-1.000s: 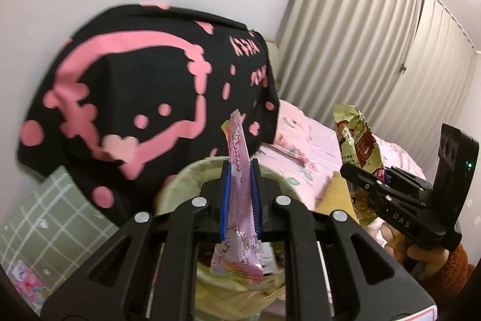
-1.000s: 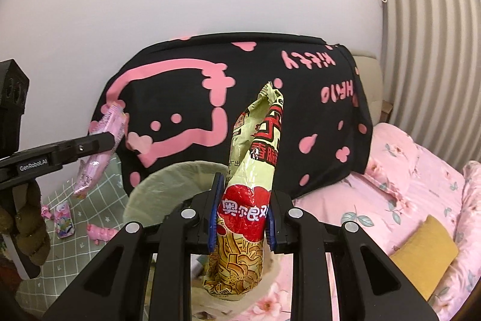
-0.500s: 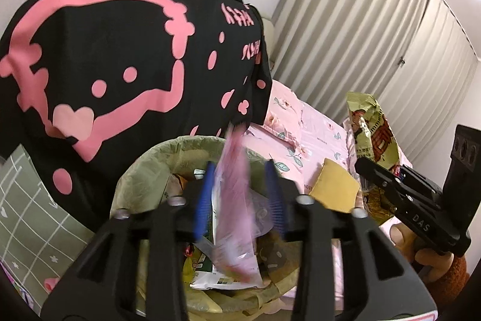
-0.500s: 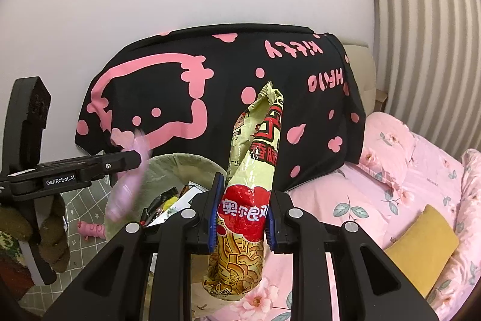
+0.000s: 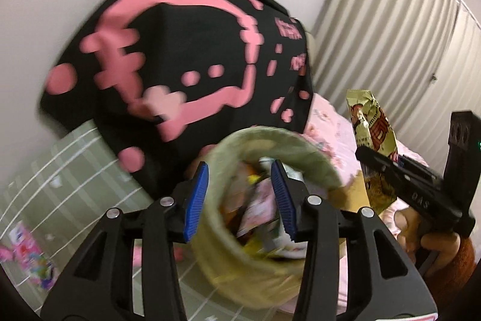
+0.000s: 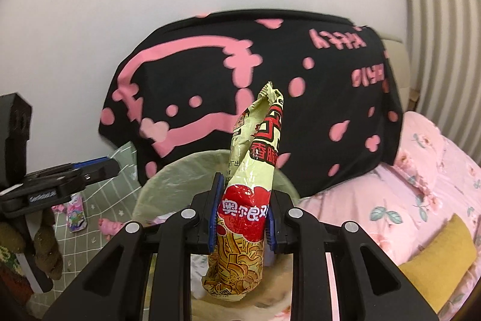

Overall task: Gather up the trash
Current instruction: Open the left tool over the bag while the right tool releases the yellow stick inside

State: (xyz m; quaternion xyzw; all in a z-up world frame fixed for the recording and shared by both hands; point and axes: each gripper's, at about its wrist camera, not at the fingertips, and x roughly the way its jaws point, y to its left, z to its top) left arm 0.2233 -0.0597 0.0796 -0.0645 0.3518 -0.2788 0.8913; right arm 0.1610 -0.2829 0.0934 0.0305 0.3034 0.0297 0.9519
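My left gripper (image 5: 240, 197) is open and empty above the mouth of a pale green lined trash bin (image 5: 312, 161). The pink snack wrapper (image 5: 258, 206) lies inside the bin among other wrappers. My right gripper (image 6: 242, 215) is shut on a yellow-green and red snack bag (image 6: 249, 200), held upright over the bin's rim (image 6: 168, 179). The right gripper and its bag (image 5: 372, 134) also show at the right of the left wrist view. The left gripper (image 6: 90, 170) shows at the left of the right wrist view.
A black blanket with pink cartoon print (image 6: 270, 74) hangs behind the bin against a white wall. A green checked mat (image 5: 60, 170) with small pink wrappers (image 6: 75, 212) lies left. A pink floral bed (image 6: 421, 185) with a mustard cushion (image 6: 445, 254) is right, curtains behind.
My left gripper opened and let the pink wrapper fall into the bin, then drew back a little. My right gripper moved slightly closer over the bin, still holding its bag.
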